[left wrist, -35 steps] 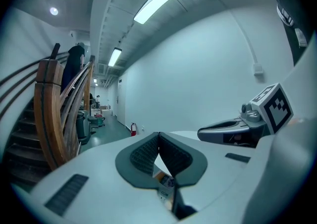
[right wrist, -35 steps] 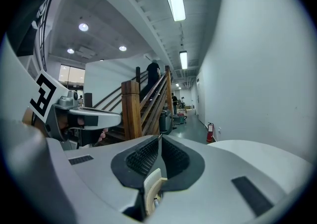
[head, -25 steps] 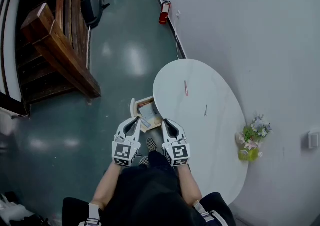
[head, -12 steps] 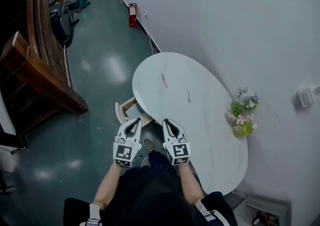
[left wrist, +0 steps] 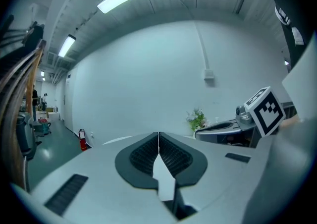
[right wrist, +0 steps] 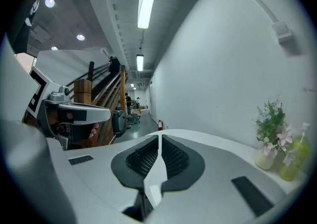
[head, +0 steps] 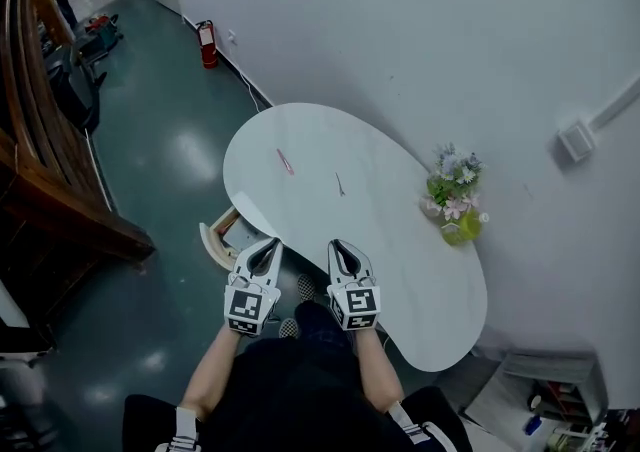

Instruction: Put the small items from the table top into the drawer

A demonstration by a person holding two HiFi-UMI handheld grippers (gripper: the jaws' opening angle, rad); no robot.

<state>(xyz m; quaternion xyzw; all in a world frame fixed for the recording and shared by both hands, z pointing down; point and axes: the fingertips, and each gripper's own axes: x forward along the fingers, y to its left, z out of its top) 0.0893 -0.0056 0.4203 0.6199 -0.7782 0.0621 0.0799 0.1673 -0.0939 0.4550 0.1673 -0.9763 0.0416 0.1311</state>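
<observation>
A white oval table point(head: 430, 270) fills the middle of the head view. On its far part lie a thin red item point(head: 285, 162) and a small dark item point(head: 340, 184). An open wooden drawer point(head: 224, 236) juts from under the table's left edge. My left gripper point(head: 264, 249) is shut and hangs above the drawer's near side. Also shut and holding nothing, my right gripper point(head: 342, 248) hovers over the table's near edge. In the left gripper view the pads point(left wrist: 158, 154) meet with nothing between them. The right gripper view shows the same closed pads point(right wrist: 159, 157).
A vase of flowers with a yellow-green bottle point(head: 452, 197) stands at the table's right edge by the wall. A red fire extinguisher point(head: 207, 43) stands by the far wall. Wooden stair rails point(head: 50, 180) run along the left. The person's foot point(head: 304, 287) shows below the grippers.
The view has swung to the right: table, drawer and stairs slid left in the picture, and the flowers moved toward the middle. Both grippers stayed shut and side by side.
</observation>
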